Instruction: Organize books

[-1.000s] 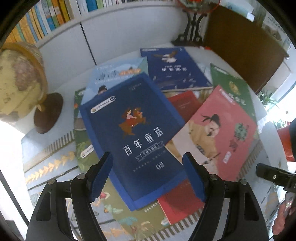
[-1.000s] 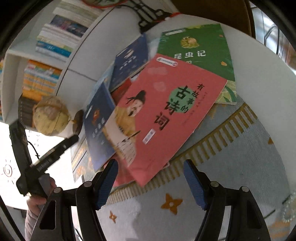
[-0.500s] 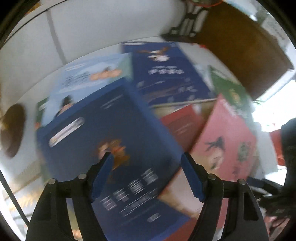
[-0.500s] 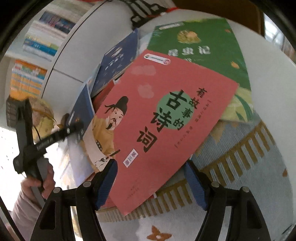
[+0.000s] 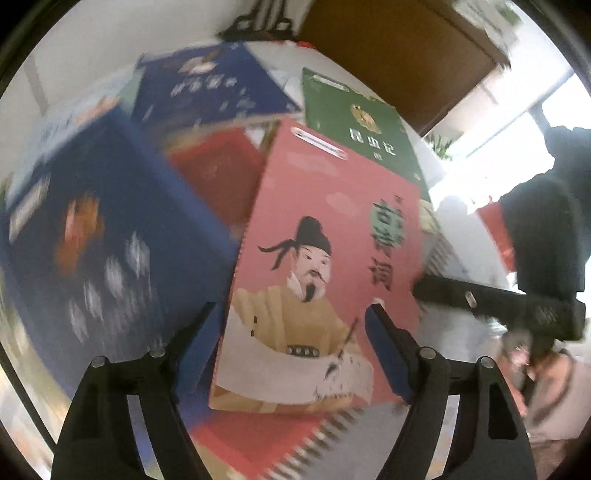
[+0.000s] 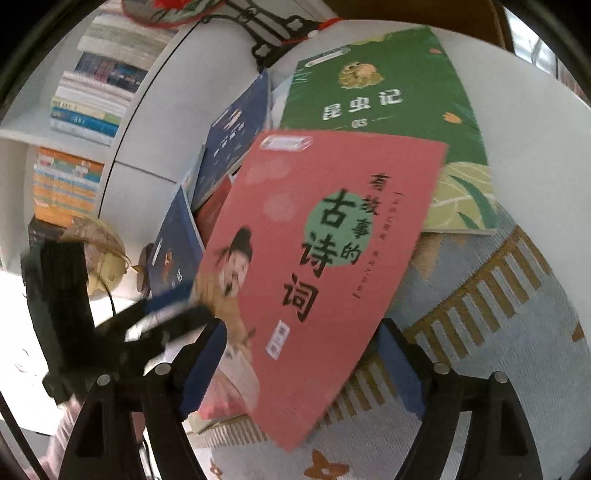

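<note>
A pink book [image 5: 325, 258] [image 6: 317, 266] with a painted robed figure lies on top of a loose pile. Under and around it are a dark blue book [image 5: 110, 229] [image 6: 173, 254], a second blue book [image 5: 207, 85] [image 6: 236, 136], a green book [image 5: 354, 114] [image 6: 380, 96] and a red one [image 5: 218, 173]. My left gripper [image 5: 291, 325] hovers over the pink book's lower half; its jaws are opening, with the book lying under the gap and the pads off it. My right gripper [image 6: 303, 332] frames the pink book's near corner, jaws also opening, untouched. Each gripper shows at the book's side in the other's view.
The books lie on a patterned grey-blue mat [image 6: 498, 332] on a round white table [image 6: 535, 129]. A globe [image 6: 103, 251] stands at the left, a bookshelf [image 6: 81, 110] behind it, and a dark ornamental stand [image 6: 280, 33] at the table's far edge.
My left gripper swung from over the dark blue book to over the pink book and dipped lower. The right gripper sank closer to the pink book's near corner, jaws a little wider.
</note>
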{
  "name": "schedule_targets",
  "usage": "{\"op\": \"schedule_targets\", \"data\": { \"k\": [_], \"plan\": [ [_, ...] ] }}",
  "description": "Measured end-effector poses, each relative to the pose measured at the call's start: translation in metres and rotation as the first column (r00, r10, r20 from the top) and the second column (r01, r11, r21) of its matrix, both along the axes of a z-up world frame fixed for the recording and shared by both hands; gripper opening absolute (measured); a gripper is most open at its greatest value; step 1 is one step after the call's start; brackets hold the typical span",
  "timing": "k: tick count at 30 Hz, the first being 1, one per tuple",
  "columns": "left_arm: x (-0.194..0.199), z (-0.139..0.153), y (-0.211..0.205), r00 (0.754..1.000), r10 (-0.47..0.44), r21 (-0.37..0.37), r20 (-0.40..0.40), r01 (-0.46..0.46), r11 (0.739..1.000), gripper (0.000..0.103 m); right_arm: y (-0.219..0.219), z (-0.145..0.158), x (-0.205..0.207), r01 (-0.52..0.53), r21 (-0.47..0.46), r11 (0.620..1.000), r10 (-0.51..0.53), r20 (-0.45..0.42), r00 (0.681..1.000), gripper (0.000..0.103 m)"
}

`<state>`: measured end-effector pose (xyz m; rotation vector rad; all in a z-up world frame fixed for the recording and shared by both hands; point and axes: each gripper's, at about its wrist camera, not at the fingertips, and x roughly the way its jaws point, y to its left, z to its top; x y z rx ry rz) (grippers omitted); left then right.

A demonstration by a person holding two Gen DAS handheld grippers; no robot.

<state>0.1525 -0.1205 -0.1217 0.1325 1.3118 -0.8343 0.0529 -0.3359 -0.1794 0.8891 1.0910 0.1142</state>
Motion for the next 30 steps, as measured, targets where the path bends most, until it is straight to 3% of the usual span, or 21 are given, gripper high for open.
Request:
{"op": "schedule_targets", "data": {
  "k": [3, 6, 10, 13, 18, 22, 24, 25, 28, 30],
  "plan": [
    [-0.033, -0.001, 0.029, 0.997, 0.073, -0.02, -0.023, -0.073, 0.997, 0.076, 0.003, -0.002, 0.0, -0.043, 0.052, 0.998, 0.043, 0.001, 0.999, 0.083],
    [-0.069, -0.007, 0.063, 0.984, 0.177, 0.011, -0.032, -0.177, 0.984, 0.075, 0.021, -0.004, 0.006, -0.121, 0.102, 0.987, 0.121, 0.005, 0.993, 0.082],
    [-0.1, -0.014, 0.112, 0.938, 0.33, -0.012, -0.109, -0.334, 0.943, 0.069, 0.059, 0.003, 0.02, -0.25, 0.047, 0.967, 0.249, 0.021, 0.968, 0.085],
    [-0.11, -0.021, 0.129, 0.913, 0.397, 0.032, -0.097, -0.396, 0.918, 0.068, 0.076, 0.002, 0.024, -0.312, 0.067, 0.948, 0.311, 0.026, 0.95, 0.084],
    [-0.114, -0.022, 0.142, 0.896, 0.438, 0.022, -0.077, -0.438, 0.899, 0.068, 0.069, 0.011, 0.013, -0.324, 0.03, 0.946, 0.322, 0.038, 0.946, 0.084],
    [-0.106, -0.024, 0.135, 0.909, 0.414, 0.014, -0.048, -0.413, 0.91, 0.067, 0.067, 0.003, 0.013, -0.36, -0.024, 0.933, 0.361, 0.038, 0.932, 0.084],
    [-0.105, -0.025, 0.137, 0.907, 0.419, 0.011, -0.04, -0.419, 0.908, 0.062, 0.071, 0.004, 0.015, -0.386, -0.064, 0.92, 0.391, 0.097, 0.915, 0.084],
    [-0.106, -0.026, 0.138, 0.908, 0.416, 0.0, -0.048, -0.416, 0.909, 0.052, 0.075, 0.005, 0.015, -0.404, -0.094, 0.91, 0.413, 0.102, 0.905, 0.085],
    [-0.11, -0.024, 0.14, 0.903, 0.428, -0.002, -0.032, -0.429, 0.903, 0.052, 0.096, 0.01, 0.01, -0.477, -0.24, 0.845, 0.509, 0.09, 0.856, 0.085],
    [-0.11, -0.026, 0.133, 0.91, 0.413, -0.01, -0.048, -0.413, 0.911, 0.042, 0.105, 0.011, 0.007, -0.52, -0.24, 0.82, 0.552, 0.088, 0.83, 0.083]
  ]
}}
